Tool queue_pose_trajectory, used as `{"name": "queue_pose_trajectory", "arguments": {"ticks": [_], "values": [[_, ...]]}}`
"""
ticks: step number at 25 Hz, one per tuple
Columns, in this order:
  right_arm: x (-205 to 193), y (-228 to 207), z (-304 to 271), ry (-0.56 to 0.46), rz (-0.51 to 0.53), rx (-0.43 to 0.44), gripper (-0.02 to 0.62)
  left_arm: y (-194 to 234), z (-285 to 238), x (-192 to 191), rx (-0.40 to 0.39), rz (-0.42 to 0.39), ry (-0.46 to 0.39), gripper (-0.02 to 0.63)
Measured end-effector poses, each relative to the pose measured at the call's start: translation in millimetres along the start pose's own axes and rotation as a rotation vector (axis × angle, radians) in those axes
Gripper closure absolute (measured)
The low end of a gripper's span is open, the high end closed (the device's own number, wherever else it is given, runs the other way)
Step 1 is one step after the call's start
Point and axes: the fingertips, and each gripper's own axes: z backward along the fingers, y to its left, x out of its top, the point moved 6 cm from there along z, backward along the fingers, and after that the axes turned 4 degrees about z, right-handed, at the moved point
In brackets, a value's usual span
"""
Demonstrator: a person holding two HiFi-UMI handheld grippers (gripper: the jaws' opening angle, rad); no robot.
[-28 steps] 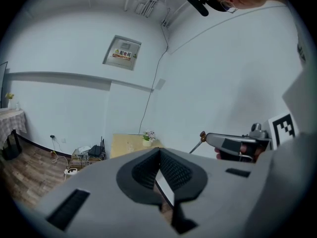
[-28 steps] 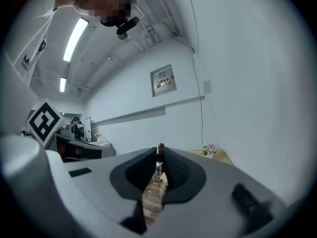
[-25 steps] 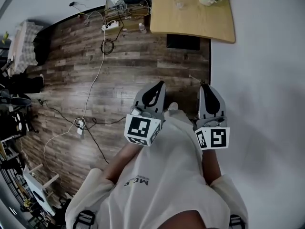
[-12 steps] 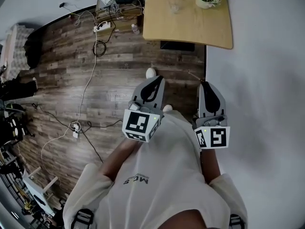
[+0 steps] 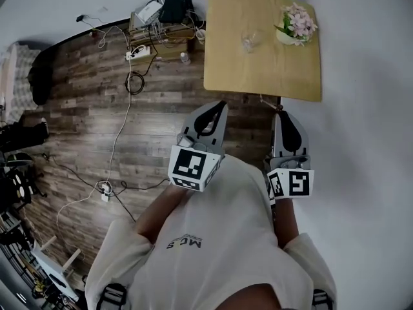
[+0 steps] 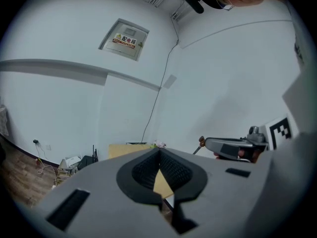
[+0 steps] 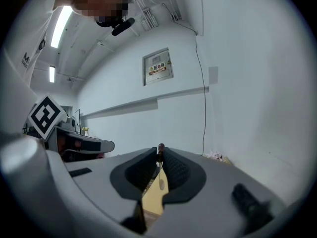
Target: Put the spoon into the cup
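Observation:
A clear glass cup [image 5: 250, 41] stands on the far part of a light wooden table [image 5: 232, 70], ahead of both grippers. My right gripper [image 5: 278, 113] is shut on a thin spoon [image 5: 267, 101], whose dark end [image 7: 160, 147] pokes out past the fingertips, up and to the left. It is held in the air short of the table's near edge. My left gripper [image 5: 218, 106] hangs beside it to the left, shut, with nothing between its pads [image 6: 171, 168]. In the left gripper view the right gripper [image 6: 233, 148] and the spoon tip [image 6: 201, 142] show at the right.
A pot of pink flowers [image 5: 295, 23] stands on the table right of the cup. A white wall [image 5: 368, 108] runs along the right. On the wood floor at the left lie cables, a power strip [image 5: 137, 52] and a router [image 5: 174, 8]. My white shirt [image 5: 213, 237] fills the bottom.
The table has come lower and nearer in the head view, and the cup is now in sight. Both grippers keep their pose and the right one still holds the spoon.

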Motion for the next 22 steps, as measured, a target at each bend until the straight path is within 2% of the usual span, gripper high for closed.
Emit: {"name": "queue_pose_trajectory", "arguments": {"ticks": [5, 9, 15, 22], "values": [[15, -8, -71, 0.006, 0.019, -0.028, 0.54, 63, -38, 28, -0.005, 0.008, 0.01, 0.595], [22, -12, -108, 0.008, 0.024, -0.035, 0.54, 88, -60, 41, -0.015, 0.018, 0.016, 0.595], [22, -37, -144, 0.013, 0.005, -0.013, 0.54, 95, -96, 48, -0.001, 0.022, 0.036, 0.595], [20, -66, -173, 0.022, 0.006, 0.052, 0.54, 90, -124, 48, 0.036, 0.052, 0.075, 0.595]]}}
